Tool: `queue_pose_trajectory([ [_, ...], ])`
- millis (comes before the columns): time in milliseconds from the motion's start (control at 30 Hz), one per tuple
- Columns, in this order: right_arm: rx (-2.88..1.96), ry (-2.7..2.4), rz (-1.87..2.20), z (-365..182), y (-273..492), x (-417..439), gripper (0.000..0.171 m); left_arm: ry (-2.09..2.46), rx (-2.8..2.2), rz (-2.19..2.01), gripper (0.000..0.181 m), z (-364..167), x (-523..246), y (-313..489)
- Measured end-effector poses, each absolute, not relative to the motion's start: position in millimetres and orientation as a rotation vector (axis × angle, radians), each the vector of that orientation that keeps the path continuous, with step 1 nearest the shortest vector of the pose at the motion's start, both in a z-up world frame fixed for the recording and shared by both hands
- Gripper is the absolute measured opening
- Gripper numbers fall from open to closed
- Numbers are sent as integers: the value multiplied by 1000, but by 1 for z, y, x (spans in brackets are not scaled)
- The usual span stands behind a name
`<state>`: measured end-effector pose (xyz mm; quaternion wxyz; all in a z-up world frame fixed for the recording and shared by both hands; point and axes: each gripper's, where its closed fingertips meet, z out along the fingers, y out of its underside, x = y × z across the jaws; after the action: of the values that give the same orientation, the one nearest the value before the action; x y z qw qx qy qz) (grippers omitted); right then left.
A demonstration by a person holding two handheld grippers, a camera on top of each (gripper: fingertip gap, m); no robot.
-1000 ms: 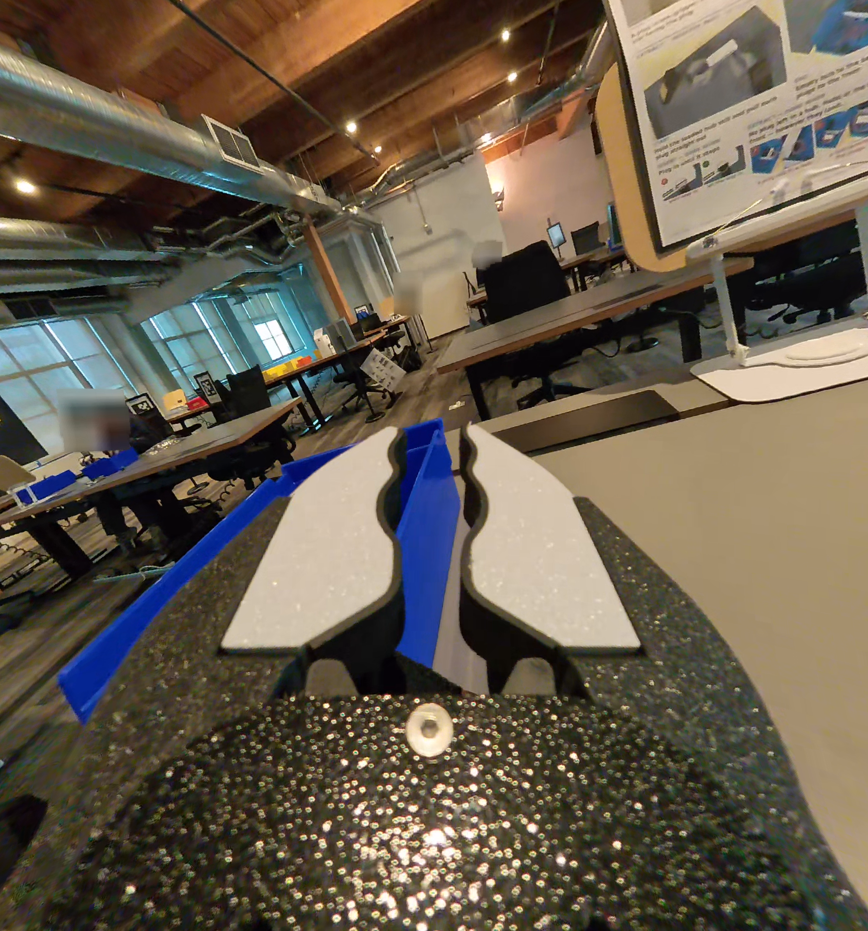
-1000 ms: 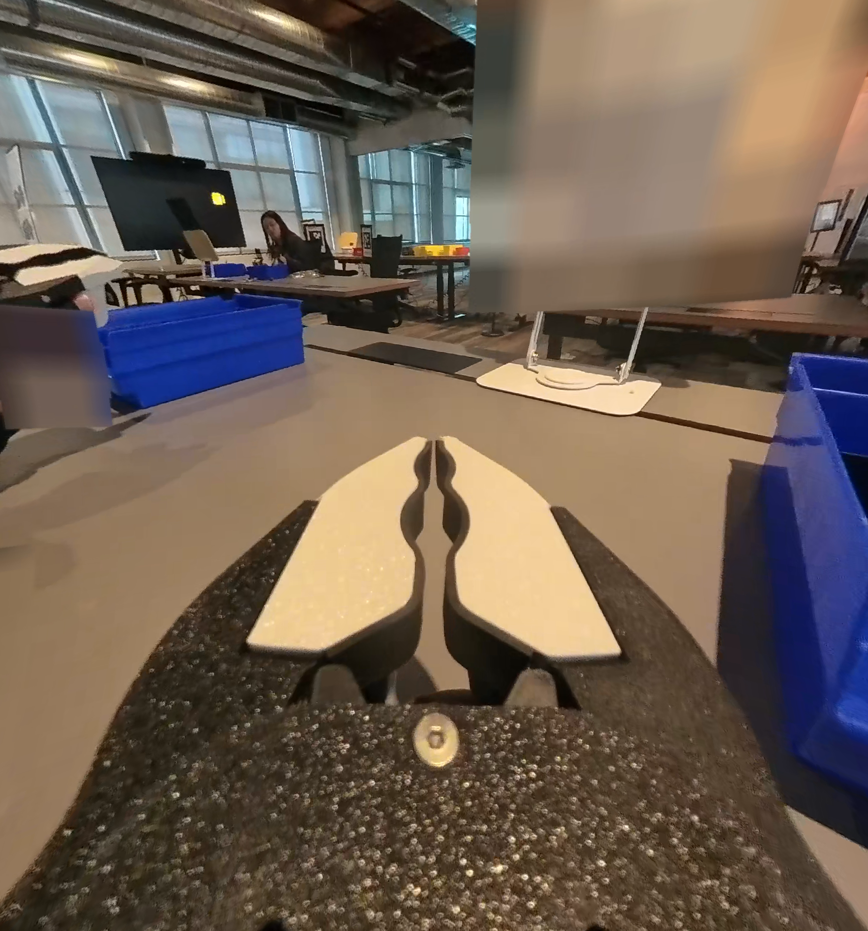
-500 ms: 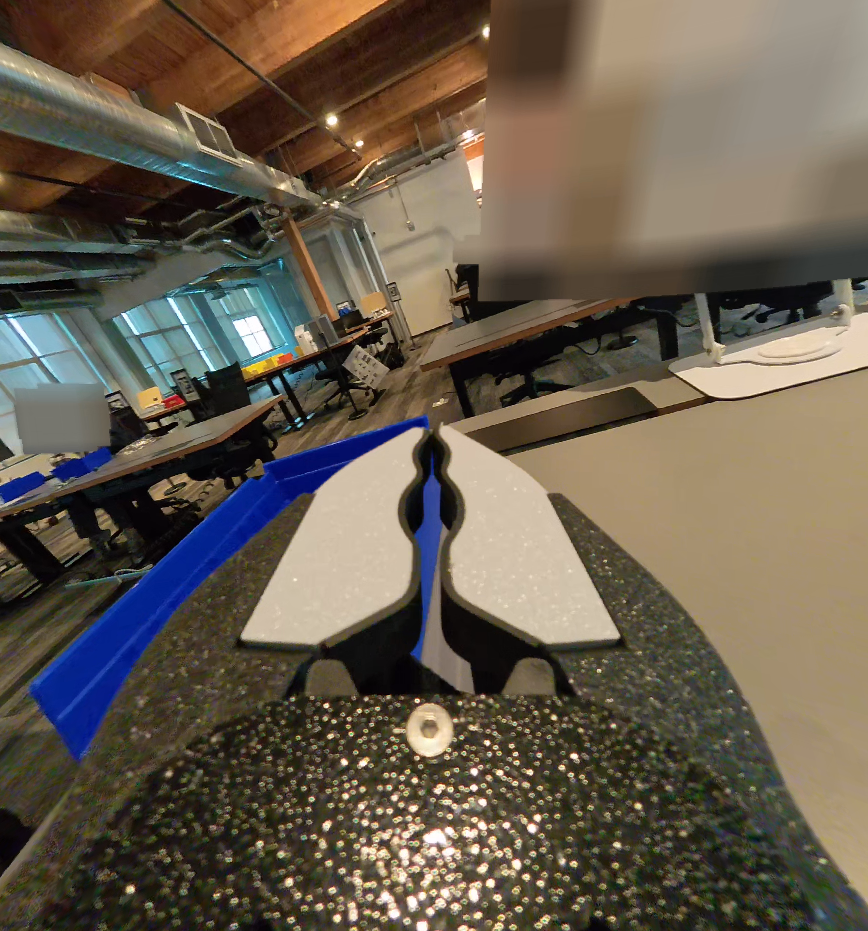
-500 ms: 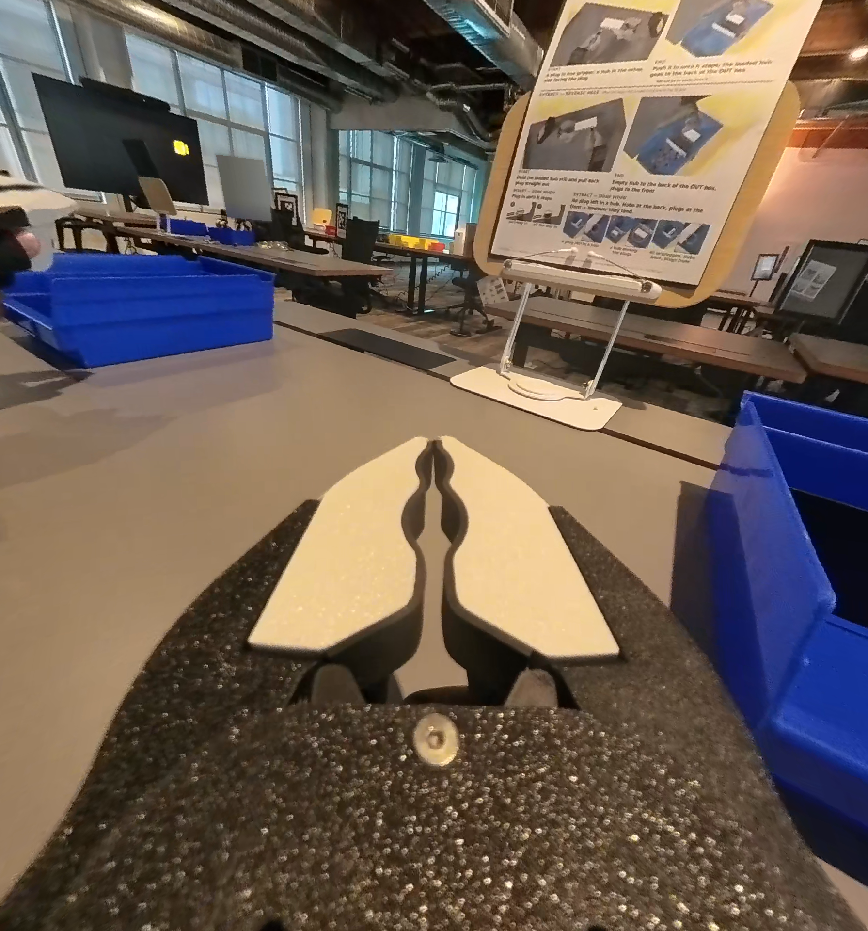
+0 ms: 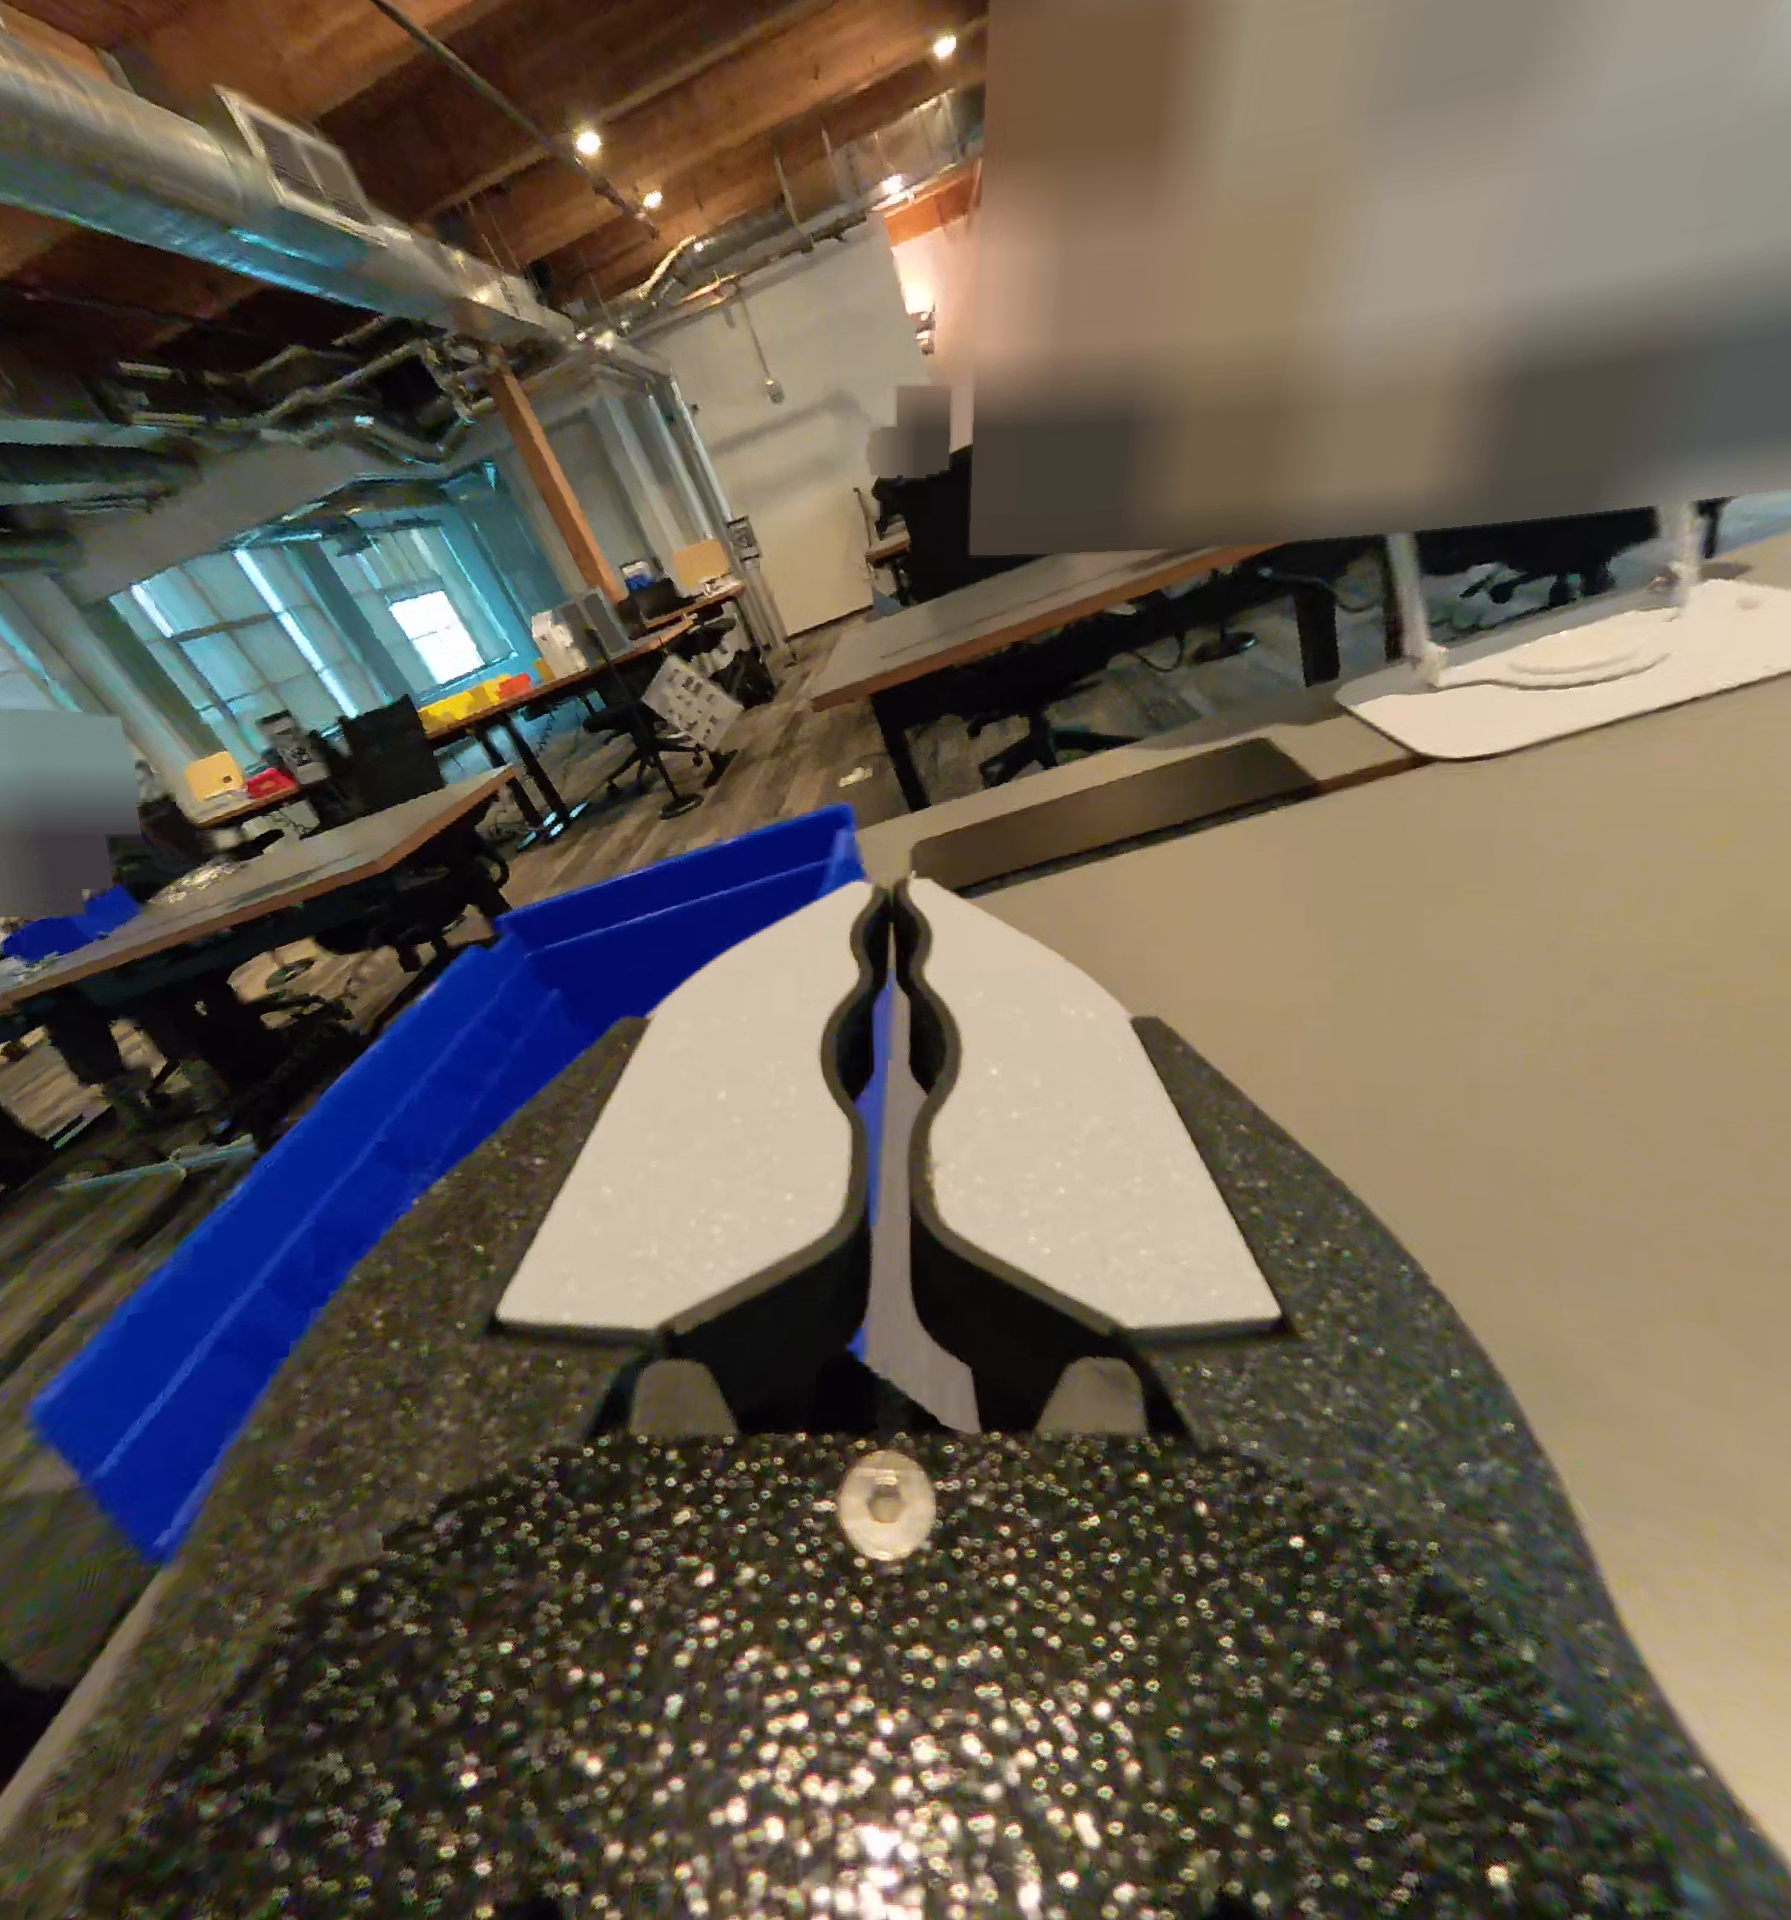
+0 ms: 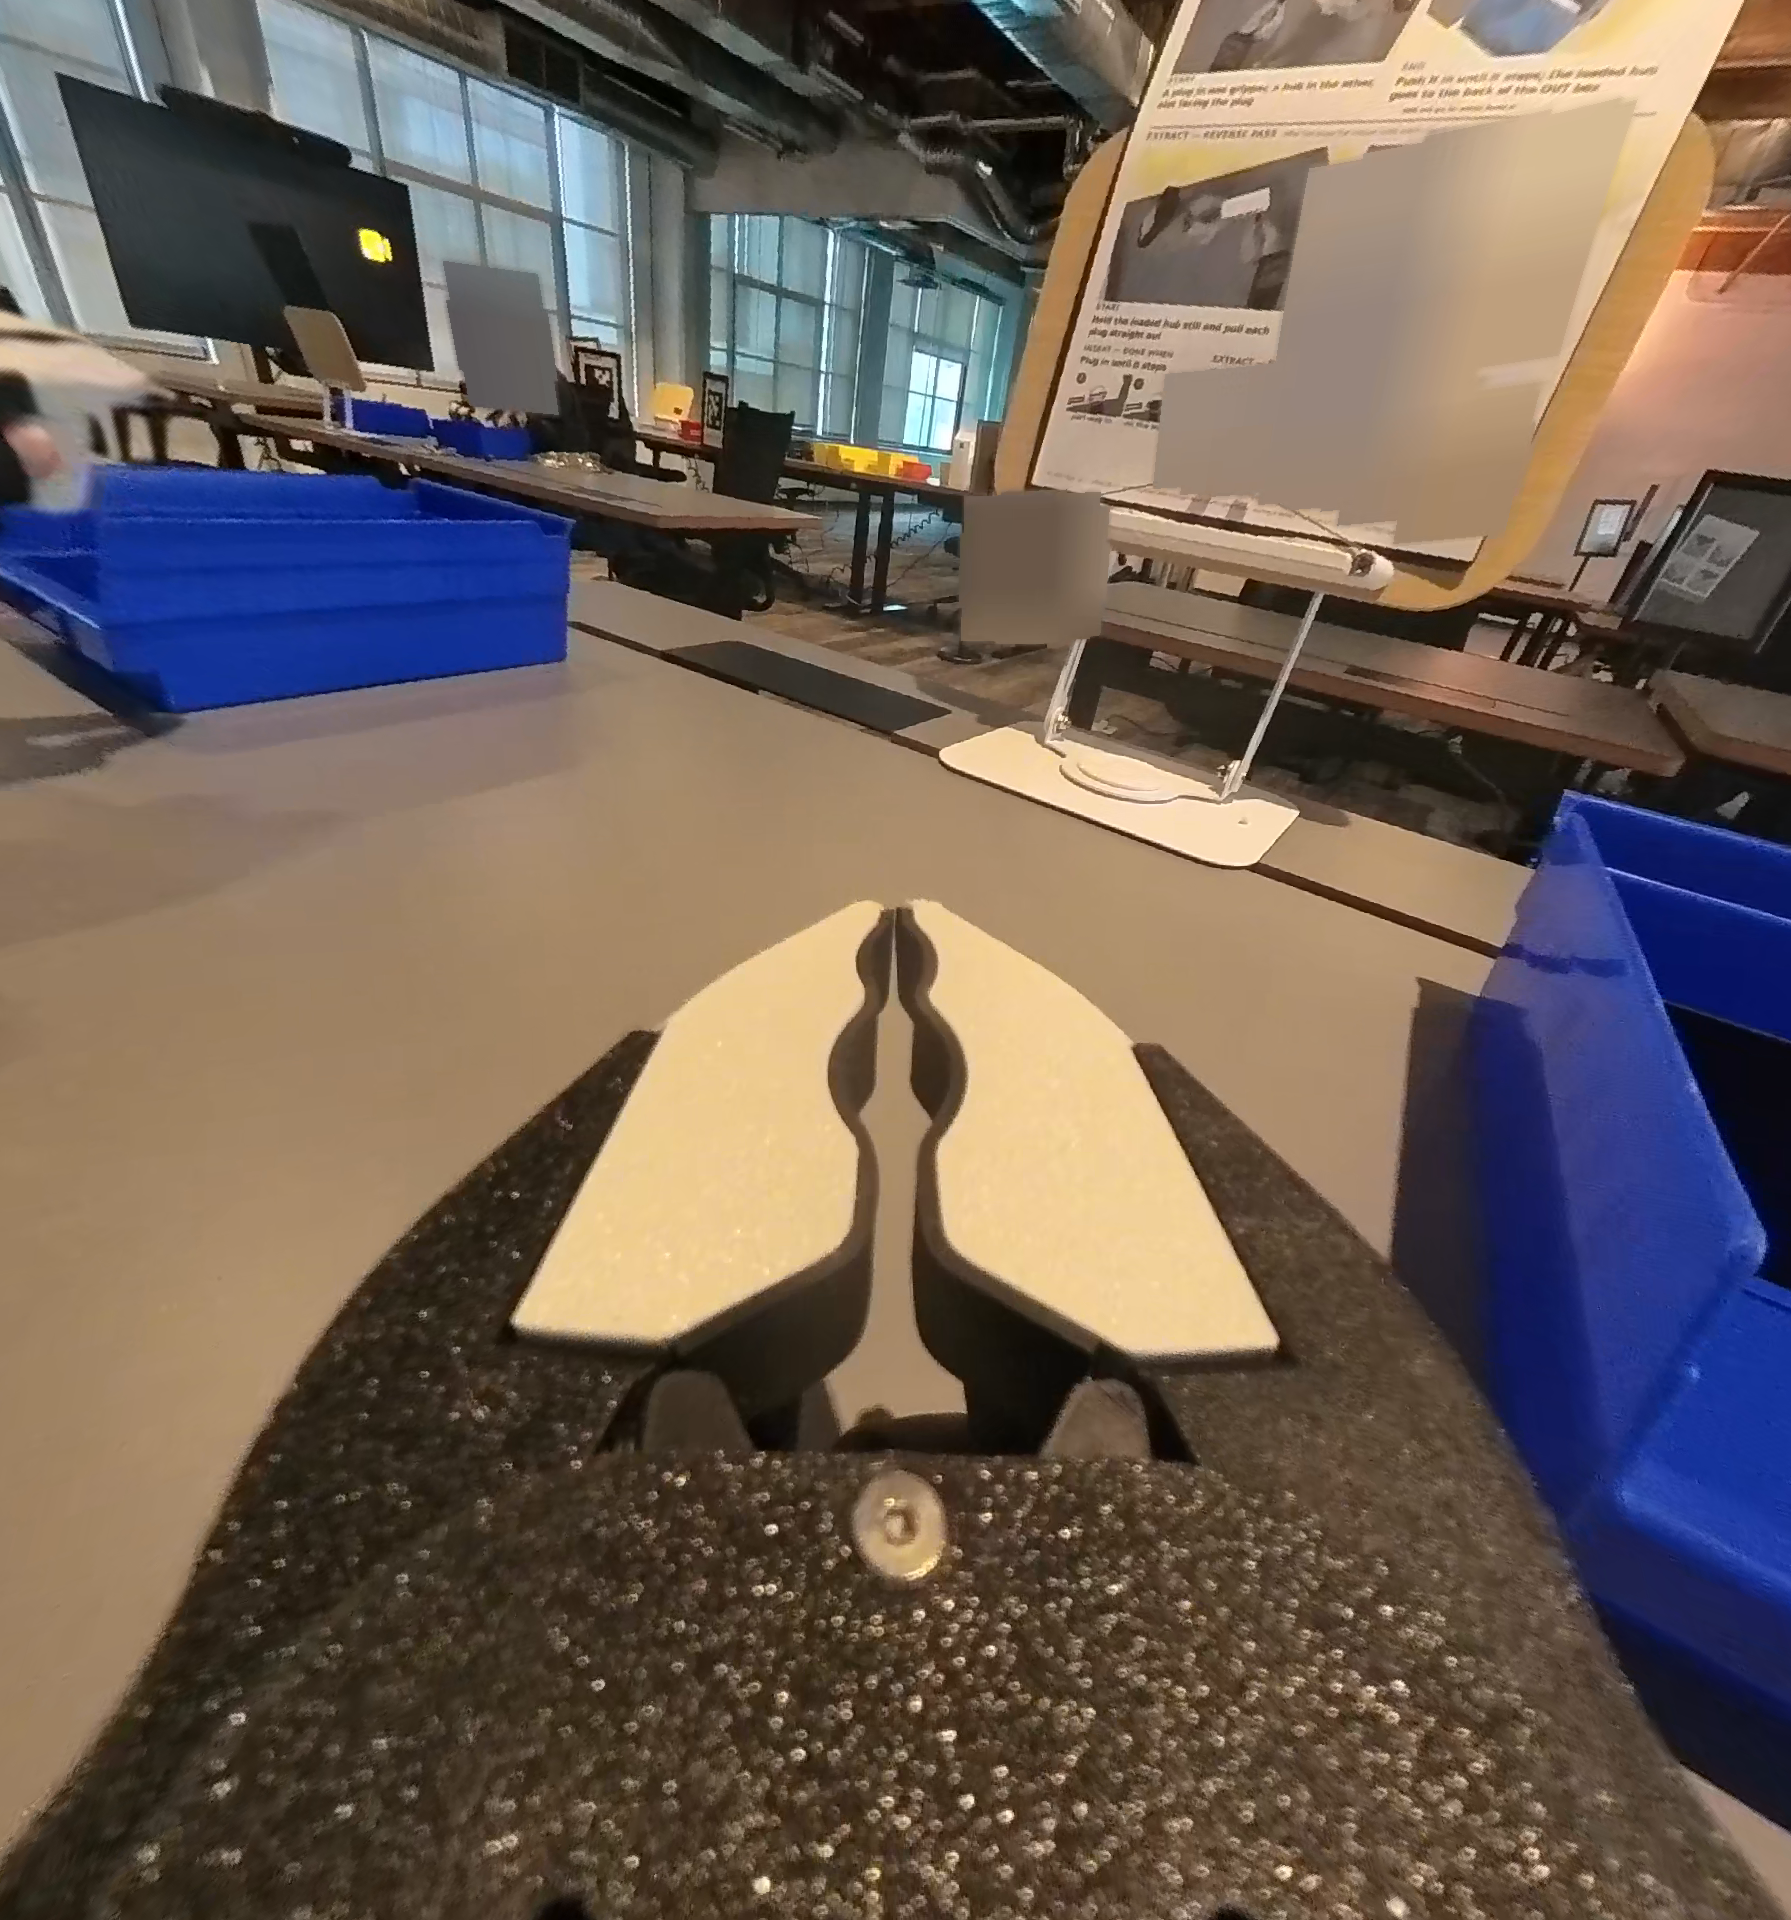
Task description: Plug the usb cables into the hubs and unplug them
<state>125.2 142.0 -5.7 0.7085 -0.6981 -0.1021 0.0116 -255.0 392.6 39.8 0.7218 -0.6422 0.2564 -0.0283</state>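
Grey table (image 6: 371, 997) in an open office — blue bins (image 6: 278, 582) at either side — both grippers' fingers together, empty.

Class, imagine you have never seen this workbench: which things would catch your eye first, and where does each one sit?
The bright blue bins stand out first on the grey table: one blue bin at the far left, another blue bin close on the right. Next comes the instruction board on its white stand at the table's far edge. In the foreground, the right gripper and left gripper have their jaws shut and empty.
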Motion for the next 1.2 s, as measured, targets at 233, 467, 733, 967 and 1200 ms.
queue_pose_trajectory([
  [233,-1576,-217,-49,-11,145,136,0,414,-1845,-103,22,18,-348,427],
  [467,-1595,-269,-191,-16,148,139,0,581,-2239,35,39,-32,-366,493],
  [733,-1596,-362,-350,-21,150,139,0,611,-2450,187,42,-76,-372,547],
  [967,-1587,-386,-400,-22,146,140,0,637,-2458,239,38,-98,-373,564],
  [1200,-1578,-378,-410,-23,139,144,0,651,-2450,288,16,-106,-370,569],
])
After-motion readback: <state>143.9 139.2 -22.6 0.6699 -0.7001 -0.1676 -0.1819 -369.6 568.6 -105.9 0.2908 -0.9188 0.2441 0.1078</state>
